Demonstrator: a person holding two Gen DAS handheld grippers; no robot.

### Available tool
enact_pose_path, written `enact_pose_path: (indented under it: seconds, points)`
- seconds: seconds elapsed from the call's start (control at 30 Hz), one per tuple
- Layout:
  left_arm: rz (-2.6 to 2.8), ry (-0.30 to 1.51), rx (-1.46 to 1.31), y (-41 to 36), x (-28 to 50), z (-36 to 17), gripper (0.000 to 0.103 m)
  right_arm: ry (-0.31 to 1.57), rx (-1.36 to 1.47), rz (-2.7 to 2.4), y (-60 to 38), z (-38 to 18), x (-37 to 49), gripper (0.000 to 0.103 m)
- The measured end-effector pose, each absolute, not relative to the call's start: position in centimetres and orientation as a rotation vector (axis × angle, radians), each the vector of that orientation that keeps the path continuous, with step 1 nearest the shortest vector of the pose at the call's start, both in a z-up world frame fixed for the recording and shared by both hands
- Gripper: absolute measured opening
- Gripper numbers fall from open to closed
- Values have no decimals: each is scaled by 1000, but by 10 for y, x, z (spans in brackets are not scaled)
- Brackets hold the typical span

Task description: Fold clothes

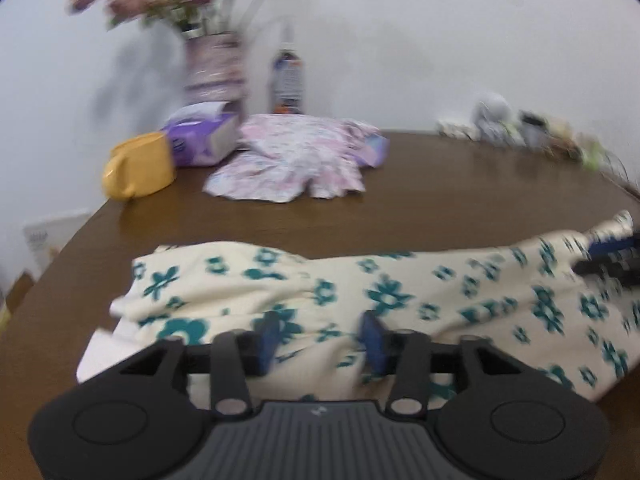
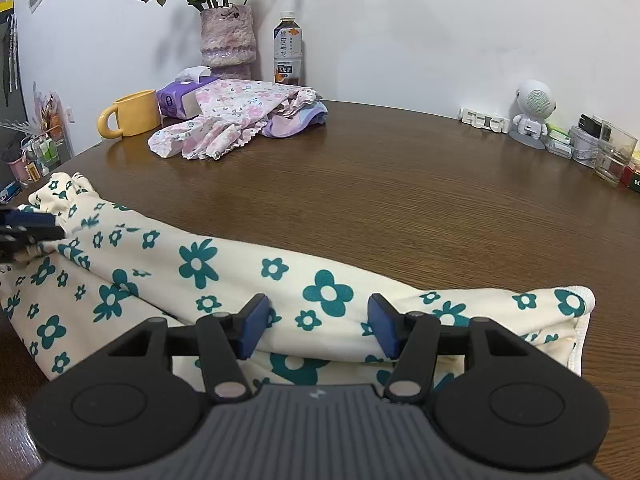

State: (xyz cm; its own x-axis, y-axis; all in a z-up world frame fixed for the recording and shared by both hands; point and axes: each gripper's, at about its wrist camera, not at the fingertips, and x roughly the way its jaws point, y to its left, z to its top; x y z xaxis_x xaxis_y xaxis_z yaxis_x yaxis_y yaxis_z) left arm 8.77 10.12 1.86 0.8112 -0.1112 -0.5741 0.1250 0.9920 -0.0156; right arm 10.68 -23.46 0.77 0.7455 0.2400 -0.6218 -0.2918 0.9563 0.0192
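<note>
A cream garment with teal flowers [image 2: 224, 264] lies bunched in a long roll across the near side of the brown table [image 2: 400, 184]; it shows blurred in the left wrist view [image 1: 400, 292]. My right gripper [image 2: 319, 326] is open over the garment's right part, blue pads on either side of a fold. Over the left part, my left gripper [image 1: 322, 338] is open too, its pads resting on the cloth. Each gripper shows at the other view's edge: the right gripper [image 1: 612, 256] and the left gripper [image 2: 28, 228].
At the back lie a pink floral garment [image 2: 224, 116] and a purple cloth [image 2: 296, 122]. Beside them stand a yellow mug [image 2: 132, 114], a tissue pack [image 2: 180, 96], a vase of flowers [image 2: 228, 36] and a bottle [image 2: 287, 50]. A small robot figure [image 2: 532, 114] and glass jars [image 2: 612, 152] line the right edge.
</note>
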Motion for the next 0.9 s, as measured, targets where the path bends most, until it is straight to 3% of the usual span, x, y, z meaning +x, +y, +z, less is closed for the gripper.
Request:
enact_pose_path:
  seconds: [0.9]
  points:
    - [-117,614,11,108,87,21,49,653,-76,291,-235,6,104,57]
